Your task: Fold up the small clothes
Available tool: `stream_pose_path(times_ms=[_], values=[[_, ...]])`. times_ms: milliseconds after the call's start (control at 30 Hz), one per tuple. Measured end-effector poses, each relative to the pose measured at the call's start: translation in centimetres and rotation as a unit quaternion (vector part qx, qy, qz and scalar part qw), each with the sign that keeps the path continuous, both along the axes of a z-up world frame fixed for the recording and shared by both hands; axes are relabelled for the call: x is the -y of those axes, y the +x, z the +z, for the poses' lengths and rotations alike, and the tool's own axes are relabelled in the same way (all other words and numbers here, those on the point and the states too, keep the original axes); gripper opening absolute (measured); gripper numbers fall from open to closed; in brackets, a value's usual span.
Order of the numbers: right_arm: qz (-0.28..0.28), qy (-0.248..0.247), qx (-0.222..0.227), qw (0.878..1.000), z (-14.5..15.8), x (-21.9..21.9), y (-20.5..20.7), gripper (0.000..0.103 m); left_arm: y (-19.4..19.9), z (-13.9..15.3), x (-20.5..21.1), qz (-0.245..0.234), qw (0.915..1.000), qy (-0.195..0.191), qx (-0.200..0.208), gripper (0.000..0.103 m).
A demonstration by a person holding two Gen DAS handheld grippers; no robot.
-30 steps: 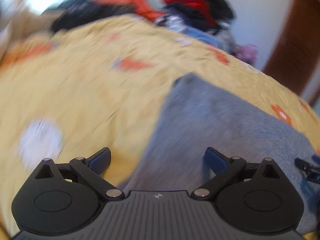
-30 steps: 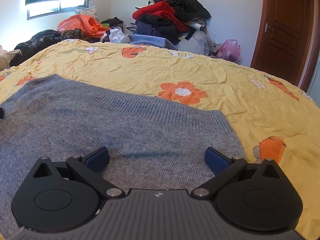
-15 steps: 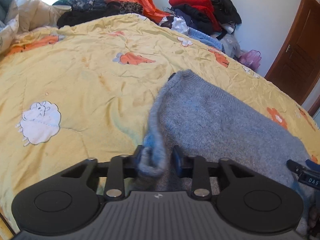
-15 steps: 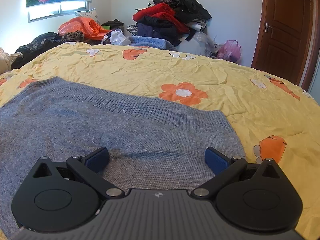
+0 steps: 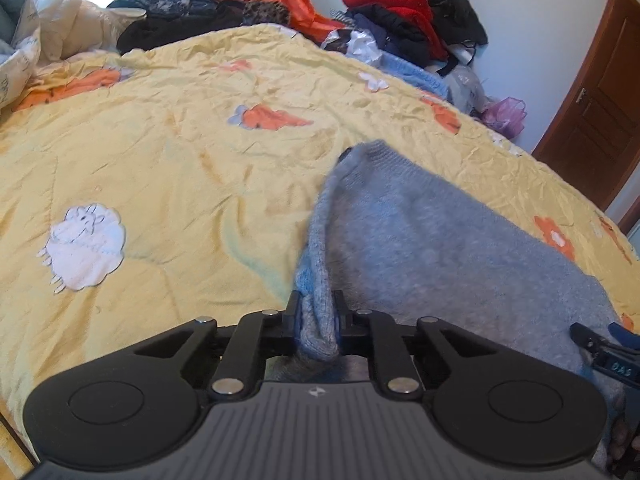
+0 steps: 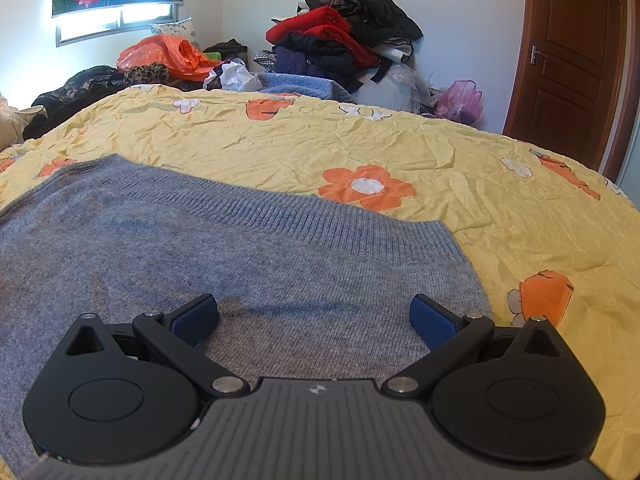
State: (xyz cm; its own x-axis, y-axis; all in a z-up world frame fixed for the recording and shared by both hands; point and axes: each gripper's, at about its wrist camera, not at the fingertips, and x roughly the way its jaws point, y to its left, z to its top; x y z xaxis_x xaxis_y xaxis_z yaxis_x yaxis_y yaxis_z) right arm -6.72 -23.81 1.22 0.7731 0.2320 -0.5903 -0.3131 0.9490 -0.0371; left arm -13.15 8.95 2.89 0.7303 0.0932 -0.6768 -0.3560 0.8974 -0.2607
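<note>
We hold the left gripper (image 5: 317, 322) clenched on a bunched edge of the grey sweater (image 5: 432, 248). The knit fills the narrow gap between its two fingers, and the pinched edge rises from the bed into a soft ridge that runs away from us. The rest of the sweater spreads to the right of this ridge.

The sweater lies on the yellow bedcover (image 5: 168, 168), which has printed orange flowers and a white sheep (image 5: 84, 252) on it. In the right wrist view the sweater (image 6: 248, 264) lies flat, and its ribbed hem runs across the cover near an orange flower (image 6: 368, 188).

We keep the right gripper (image 6: 314, 320) released, with its blue pads (image 6: 192, 320) wide apart. It hangs low over the flat part of the sweater, and we cannot tell whether the pads touch the knit. In the left wrist view a part of this gripper shows at the right edge, beside the sweater.

Behind the bed there is a pile of clothes (image 6: 344, 44) against the wall, an orange plastic bag (image 6: 168, 54), and a brown door (image 6: 576, 56) on the right.
</note>
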Motion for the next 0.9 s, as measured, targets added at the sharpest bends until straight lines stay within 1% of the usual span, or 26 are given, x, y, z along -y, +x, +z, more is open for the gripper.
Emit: stream_pose_path(times_ms=[67,133,167,200,233,300,333,367,433,533,567,600,633,667,733,800,833,867,900], values=[[0.000,0.000,0.000,1.000,0.0,0.0,0.0,0.103,0.4,1.5,1.7,-0.028,0.9991,0.015,0.029,0.012],[0.000,0.001,0.000,1.000,0.0,0.0,0.0,0.103,1.0,3.1,5.0,-0.078,0.9933,0.053,0.067,0.012],[0.000,0.003,-0.001,1.000,0.0,0.0,0.0,0.103,1.2,3.5,7.0,-0.111,0.9876,0.076,0.082,0.012],[-0.001,0.006,-0.001,1.000,0.0,0.1,0.0,0.103,1.4,3.5,9.2,-0.148,0.9800,0.099,0.090,0.012],[-0.001,0.010,-0.001,1.000,0.1,0.2,0.0,0.103,1.6,3.0,11.5,-0.187,0.9713,0.119,0.086,0.012],[-0.001,0.023,-0.003,1.000,0.2,0.5,0.0,0.103,1.8,1.3,14.8,-0.246,0.9581,0.134,0.058,0.012],[0.000,0.030,-0.004,1.000,0.2,0.7,0.0,0.103,1.8,0.5,15.6,-0.260,0.9545,0.138,0.050,0.012],[0.001,0.040,-0.006,0.999,0.3,1.0,0.0,0.103,1.6,-0.2,16.0,-0.263,0.9525,0.145,0.049,0.012],[0.003,0.062,-0.012,0.998,0.6,1.6,0.2,0.103,1.0,-0.6,16.0,-0.264,0.9498,0.156,0.064,0.012],[-0.005,0.107,-0.038,0.993,1.7,2.4,1.0,0.103,1.0,-0.7,15.2,-0.263,0.9523,0.141,0.065,0.012],[-0.009,0.138,-0.050,0.989,2.2,2.7,1.5,0.103,0.9,-0.7,15.1,-0.263,0.9523,0.139,0.066,0.012],[-0.007,0.176,-0.063,0.982,2.7,3.0,2.1,0.103,0.9,-0.8,15.0,-0.263,0.9524,0.139,0.066,0.012],[-0.001,0.221,-0.081,0.972,3.2,3.2,2.8,0.103,0.8,-0.8,14.9,-0.263,0.9524,0.138,0.067,0.012],[0.007,0.265,-0.101,0.959,3.5,3.2,3.7,0.103,0.8,-0.8,14.9,-0.264,0.9522,0.139,0.067,0.012],[0.024,0.324,-0.141,0.935,3.7,2.6,5.7,0.103,0.9,-0.8,14.8,-0.264,0.9526,0.135,0.068,0.012],[0.045,0.348,-0.183,0.918,3.4,1.3,7.7,0.102,0.7,-0.8,14.6,-0.265,0.9533,0.128,0.069,0.012],[0.054,0.348,-0.200,0.914,3.2,0.4,8.5,0.102,0.7,-0.8,14.5,-0.265,0.9536,0.125,0.069,0.012],[0.060,0.342,-0.214,0.913,3.0,-0.5,9.3,0.101,0.7,-0.8,14.4,-0.265,0.9541,0.121,0.070,0.012],[0.065,0.335,-0.228,0.912,2.8,-1.5,10.0,0.099,0.6,-0.7,14.2,-0.265,0.9544,0.117,0.071,0.012]])
